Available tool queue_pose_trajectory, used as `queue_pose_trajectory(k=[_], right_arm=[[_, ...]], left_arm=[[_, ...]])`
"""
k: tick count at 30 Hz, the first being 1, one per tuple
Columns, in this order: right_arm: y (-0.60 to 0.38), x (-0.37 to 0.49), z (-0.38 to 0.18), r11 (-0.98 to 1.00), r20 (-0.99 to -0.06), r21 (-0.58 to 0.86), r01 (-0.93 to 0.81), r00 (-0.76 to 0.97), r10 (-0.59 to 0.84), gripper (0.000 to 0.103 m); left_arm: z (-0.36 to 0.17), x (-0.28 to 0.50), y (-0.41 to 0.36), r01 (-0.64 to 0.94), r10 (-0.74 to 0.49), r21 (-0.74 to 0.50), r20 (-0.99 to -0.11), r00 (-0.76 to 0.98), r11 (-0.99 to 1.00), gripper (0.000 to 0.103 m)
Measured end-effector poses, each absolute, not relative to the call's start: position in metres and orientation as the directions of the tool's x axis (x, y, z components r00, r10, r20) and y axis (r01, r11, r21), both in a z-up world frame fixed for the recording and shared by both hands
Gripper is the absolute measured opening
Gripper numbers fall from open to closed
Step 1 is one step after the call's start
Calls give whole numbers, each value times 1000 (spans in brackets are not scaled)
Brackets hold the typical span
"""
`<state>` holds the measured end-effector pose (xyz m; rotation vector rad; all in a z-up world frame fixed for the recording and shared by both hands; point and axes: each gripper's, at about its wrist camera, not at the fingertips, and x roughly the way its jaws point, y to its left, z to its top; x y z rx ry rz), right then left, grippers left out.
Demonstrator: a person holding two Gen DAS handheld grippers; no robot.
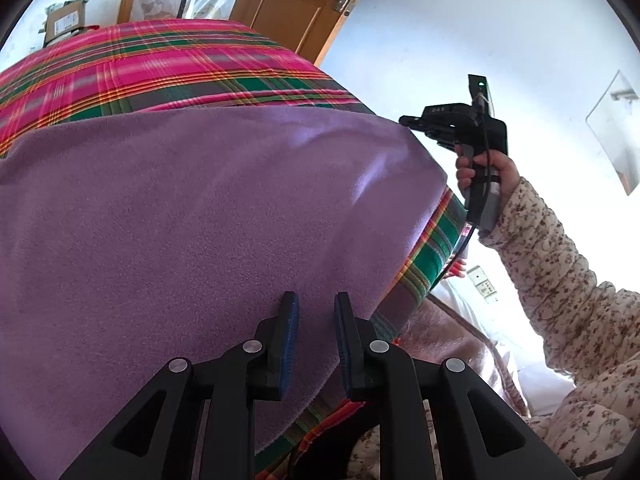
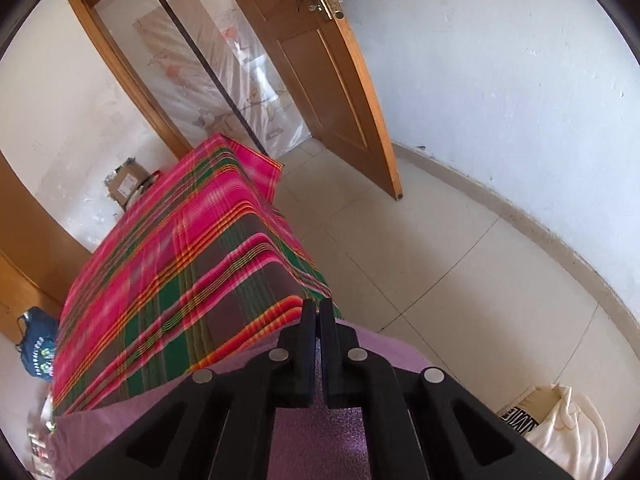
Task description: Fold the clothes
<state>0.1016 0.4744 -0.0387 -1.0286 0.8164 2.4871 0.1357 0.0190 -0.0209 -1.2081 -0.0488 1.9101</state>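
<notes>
A soft lilac fleece garment (image 1: pixel 192 208) is seen spread flat over a bed covered with a pink, green and orange plaid cloth (image 1: pixel 152 64), filling the near part of that surface, while the far part of the plaid is left bare. Its long axis cannot be judged, since neither view shows its whole outline. The left gripper (image 1: pixel 316 312) is held over the near edge of the fleece, its blue-padded fingers (image 1: pixel 290 320) parted by a narrow gap with cloth below them; whether any fleece is pinched cannot be told. The right gripper (image 2: pixel 318 316) is closed, its jaws brought together at the far right corner of the fleece, where the fabric meets the bed's edge; a sliver of lilac is seen between the pads, so a hold on that corner is judged likely. In the left wrist view the right gripper (image 1: pixel 412 122) is seen to the right and farther off, held by a hand (image 1: pixel 480 176) in a floral quilted sleeve (image 1: pixel 560 280). The coming fold is judged to turn on this: the bulk of the garment lies to the left of the right gripper and ahead of the left one. Little writing can be read: small letters on the right gripper's black body, perhaps "DAS", and partial dark letters on a cream bag (image 2: pixel 552 424) on the tiled floor (image 2: pixel 440 248).
</notes>
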Motion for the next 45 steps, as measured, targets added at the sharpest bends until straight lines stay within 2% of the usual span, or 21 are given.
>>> queue_pose_trajectory(k=[12,17,19,22,28,30,37,45], right_arm=[[462,91,-36,-796,-768,280,-537,-623,150,5],[416,99,-9,-903,-725,172,-395,-671,155,9],[397,105,-5,-925,-714,171,-339,-690,121,13],[369,116,-4,-950,-699,170,-262,-711,71,19],[345,135,-25,-964,-717,101,-247,-689,101,20],[344,140,-31,-960,-719,83,-268,-683,128,27],[340,155,-29,-942,-718,91,-323,-676,163,28],[268,149,-6,-990,-679,115,-84,-734,-16,28]], left_arm=[[-15,140,18,-628,667,-433,-721,-191,-647,19],[-5,130,1,-581,651,-420,-711,-266,-697,20],[-1,126,-12,-550,638,-418,-709,-301,-723,24],[4,122,-28,-503,614,-412,-709,-346,-760,25],[4,110,-76,-364,524,-388,-726,-446,-847,25],[2,106,-93,-313,486,-375,-731,-479,-873,25],[2,102,-139,-165,385,-355,-742,-549,-920,25],[-7,107,-188,-10,299,-353,-776,-556,-935,25]])
